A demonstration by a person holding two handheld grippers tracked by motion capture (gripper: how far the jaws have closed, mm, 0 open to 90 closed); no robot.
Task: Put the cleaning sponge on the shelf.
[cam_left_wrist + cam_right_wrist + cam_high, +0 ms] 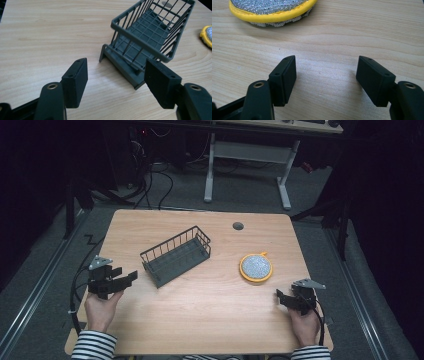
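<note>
A dark grey wire basket [176, 255] stands slantwise near the middle of the wooden table [200, 320], with nothing inside it. To its right lies a round scouring pad [256, 267] with a yellow rim and a silvery top. My left gripper [127, 279] is held at the table's left side, open, its jaws pointing toward the basket [150, 32] with only bare wood between them [116, 77]. My right gripper [281, 298] rests low at the right front, open, just short of the pad [270, 8], nothing between its jaws [325, 75].
A round cable hole [238, 226] sits near the table's far edge. Beyond the table stand a desk frame [247, 155] and loose cables on a dark floor. Striped sleeves [92, 346] come in at the front edge.
</note>
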